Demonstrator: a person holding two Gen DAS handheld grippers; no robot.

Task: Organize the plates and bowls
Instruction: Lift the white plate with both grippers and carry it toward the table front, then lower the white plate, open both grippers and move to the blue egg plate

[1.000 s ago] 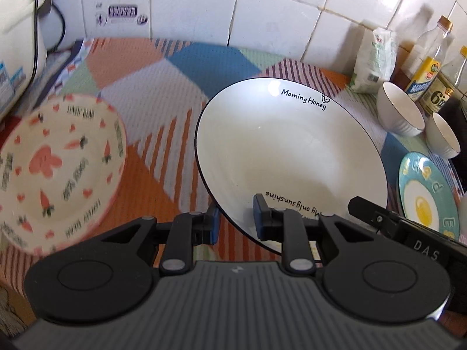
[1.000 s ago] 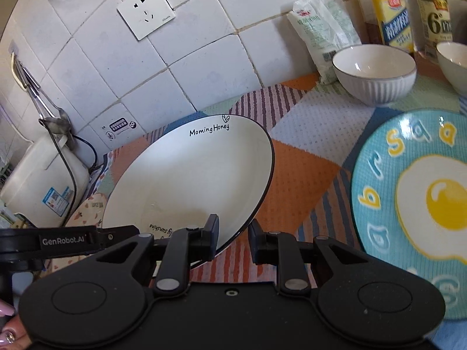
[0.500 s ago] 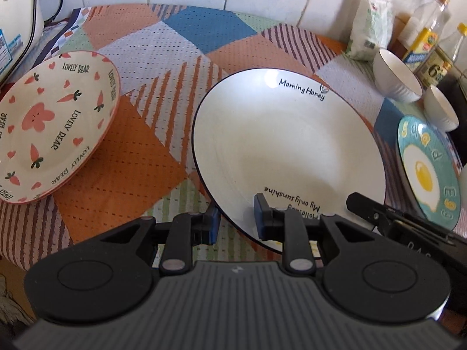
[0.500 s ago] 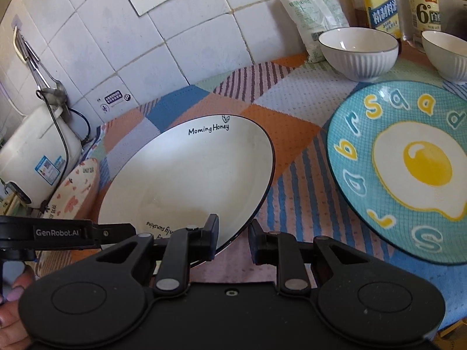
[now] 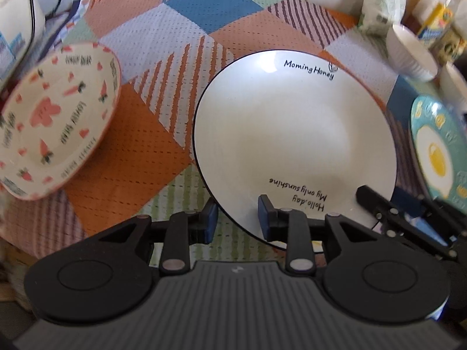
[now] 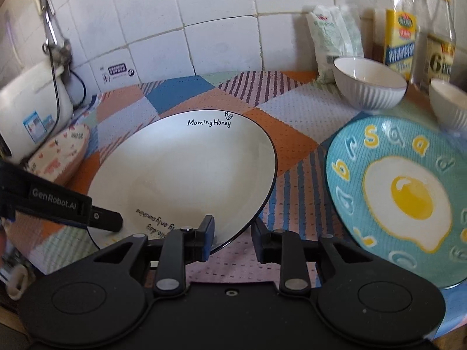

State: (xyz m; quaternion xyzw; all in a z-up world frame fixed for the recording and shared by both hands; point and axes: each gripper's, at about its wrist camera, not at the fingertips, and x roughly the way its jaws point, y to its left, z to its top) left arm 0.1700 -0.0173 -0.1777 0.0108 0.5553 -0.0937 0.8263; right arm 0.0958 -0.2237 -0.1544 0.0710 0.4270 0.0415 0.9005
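A large white plate (image 5: 292, 134) with a black rim and "Morning Honey" lettering is held above the patterned cloth by both grippers. My left gripper (image 5: 238, 221) is shut on its near left rim. My right gripper (image 6: 232, 234) is shut on its near right rim, where the plate (image 6: 181, 169) fills the centre of the right wrist view. A pink carrot-print plate (image 5: 49, 119) lies to the left. A blue fried-egg plate (image 6: 402, 195) lies to the right. Two white ribbed bowls (image 6: 369, 87) (image 6: 449, 102) stand at the back right.
Oil bottles (image 6: 401, 38) and a white bag (image 6: 332, 40) stand against the tiled wall behind the bowls. A white rice cooker (image 6: 32, 108) with a cord sits at the far left. The table's front edge runs just below the grippers.
Both grippers have kept hold of the white plate and dropped lower and forward over the cloth. The carrot plate and the egg plate look closer and blurred from the motion.
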